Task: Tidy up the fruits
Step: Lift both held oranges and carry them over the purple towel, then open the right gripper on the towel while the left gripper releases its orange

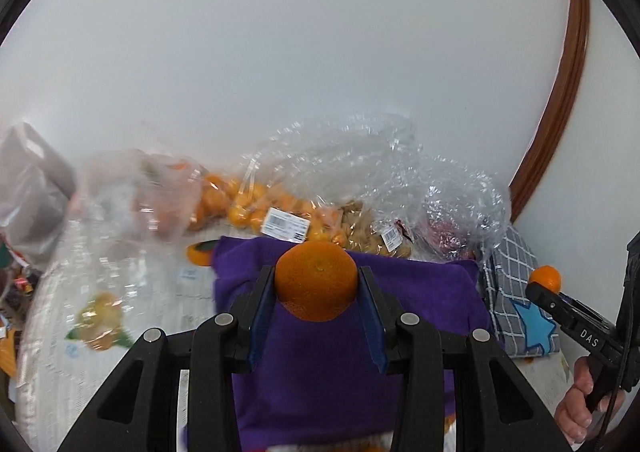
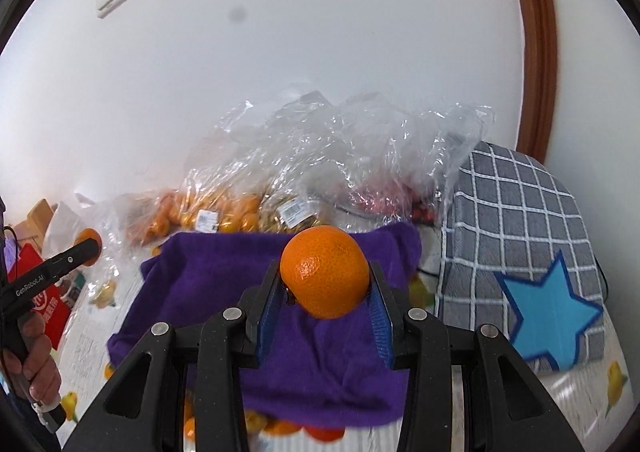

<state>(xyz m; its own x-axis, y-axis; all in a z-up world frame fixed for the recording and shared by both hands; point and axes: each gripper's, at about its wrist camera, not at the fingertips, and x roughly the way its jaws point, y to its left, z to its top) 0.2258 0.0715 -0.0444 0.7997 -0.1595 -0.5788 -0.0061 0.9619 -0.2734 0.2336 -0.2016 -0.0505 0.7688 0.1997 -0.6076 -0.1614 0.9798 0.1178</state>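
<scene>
My left gripper is shut on an orange tangerine, held up above a purple cloth. My right gripper is shut on a second tangerine over the same purple cloth. Each gripper shows in the other's view: the right one at the far right edge, its tangerine just visible, and the left one at the far left with its tangerine. Behind the cloth lies a clear bag of small oranges, also visible in the right wrist view.
Crumpled clear plastic bags with labelled produce pile against the white wall. A grey checked cushion with a blue star lies to the right. Several tangerines peek from under the cloth's near edge. A hand grips the left handle.
</scene>
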